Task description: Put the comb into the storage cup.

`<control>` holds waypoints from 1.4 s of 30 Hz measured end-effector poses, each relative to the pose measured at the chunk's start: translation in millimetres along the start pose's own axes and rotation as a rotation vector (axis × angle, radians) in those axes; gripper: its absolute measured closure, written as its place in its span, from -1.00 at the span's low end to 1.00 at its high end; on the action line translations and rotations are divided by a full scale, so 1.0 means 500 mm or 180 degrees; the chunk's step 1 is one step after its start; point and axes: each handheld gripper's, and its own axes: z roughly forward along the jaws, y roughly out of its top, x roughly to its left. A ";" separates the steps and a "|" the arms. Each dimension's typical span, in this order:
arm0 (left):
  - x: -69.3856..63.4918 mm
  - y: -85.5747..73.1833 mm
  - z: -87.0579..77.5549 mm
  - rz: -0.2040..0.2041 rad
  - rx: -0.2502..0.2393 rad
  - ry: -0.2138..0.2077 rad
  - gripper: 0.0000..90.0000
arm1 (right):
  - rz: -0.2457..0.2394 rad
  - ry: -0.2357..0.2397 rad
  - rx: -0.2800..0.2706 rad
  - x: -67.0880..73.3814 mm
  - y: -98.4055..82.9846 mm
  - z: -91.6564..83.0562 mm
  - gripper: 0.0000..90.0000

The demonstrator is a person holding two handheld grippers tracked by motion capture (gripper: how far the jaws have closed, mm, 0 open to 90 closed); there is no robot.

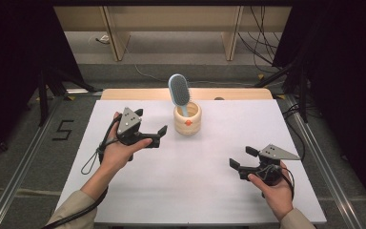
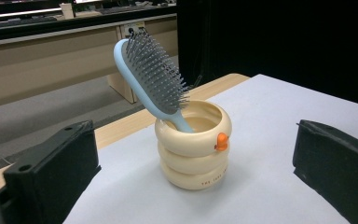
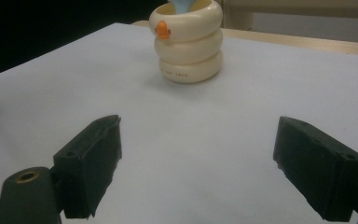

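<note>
A blue hairbrush (image 1: 179, 90) is stood tilted in the cream holder (image 1: 188, 120); the left gripper (image 1: 149, 130) and right gripper (image 1: 242, 158) are held spread, nothing pinched

Blue hairbrush (image 2: 150, 77) tilted, handle-down in cream holder (image 2: 193, 151)

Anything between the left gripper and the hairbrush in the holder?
Nothing visible. The left gripper, open, faces the hairbrush, which leans in the cream holder; bare white table lies between them.
</note>
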 end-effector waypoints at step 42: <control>-0.006 -0.136 -0.066 0.0164 0.0258 -0.0152 -0.96 | -0.0005 0.0019 0.0002 0.000 0.000 -0.001 -0.64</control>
